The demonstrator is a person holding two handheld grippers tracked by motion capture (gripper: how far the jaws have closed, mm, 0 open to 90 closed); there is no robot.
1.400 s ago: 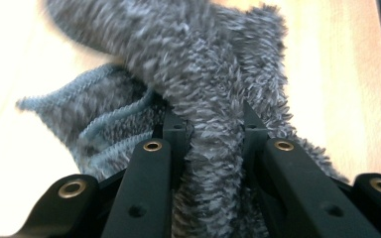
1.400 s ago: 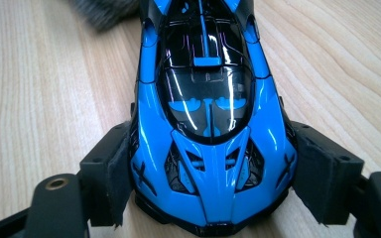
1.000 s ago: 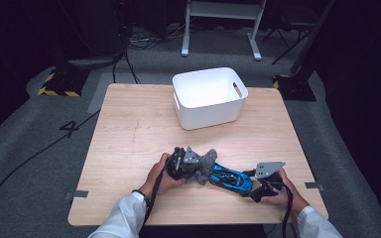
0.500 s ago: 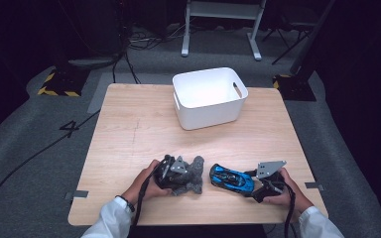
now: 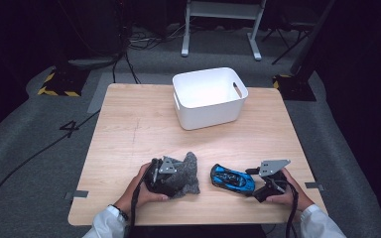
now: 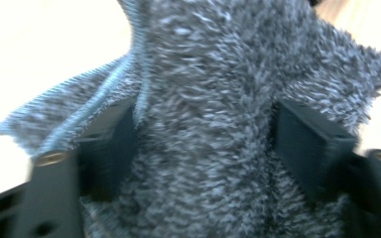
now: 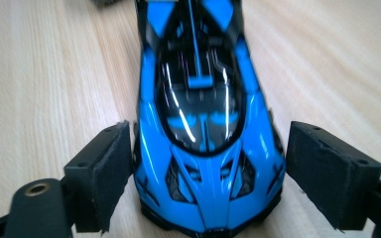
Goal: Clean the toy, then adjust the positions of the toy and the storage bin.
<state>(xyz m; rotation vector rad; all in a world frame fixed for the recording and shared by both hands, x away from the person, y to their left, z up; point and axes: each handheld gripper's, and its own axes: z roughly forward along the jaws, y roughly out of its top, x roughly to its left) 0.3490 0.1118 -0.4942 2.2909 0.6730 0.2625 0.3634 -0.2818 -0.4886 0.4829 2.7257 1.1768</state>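
Observation:
A fuzzy grey cloth (image 5: 188,171) lies bunched on the wooden table (image 5: 139,124) near its front edge. My left gripper (image 5: 177,173) reaches into the cloth from the left. Its jaws have just been opening, and in the left gripper view they stand wide with the cloth (image 6: 203,99) between the pads, so my left gripper (image 6: 201,129) is open. To the right sits a blue toy sports car (image 5: 232,178). My right gripper (image 5: 252,179) straddles one end of it. Its jaws have also just been opening. The right gripper view shows the car (image 7: 203,124) between the pads with a gap on the right, so my right gripper (image 7: 208,148) is open.
A white plastic bin (image 5: 213,113) with handle slots stands at the far middle of the table. Both of the person's hands rest at the table's front edge. Dark floor, cables and a metal stand surround the table.
My left gripper carried the grey cloth leftward, away from the car, and the two now lie apart. Both pairs of jaws have opened around their objects.

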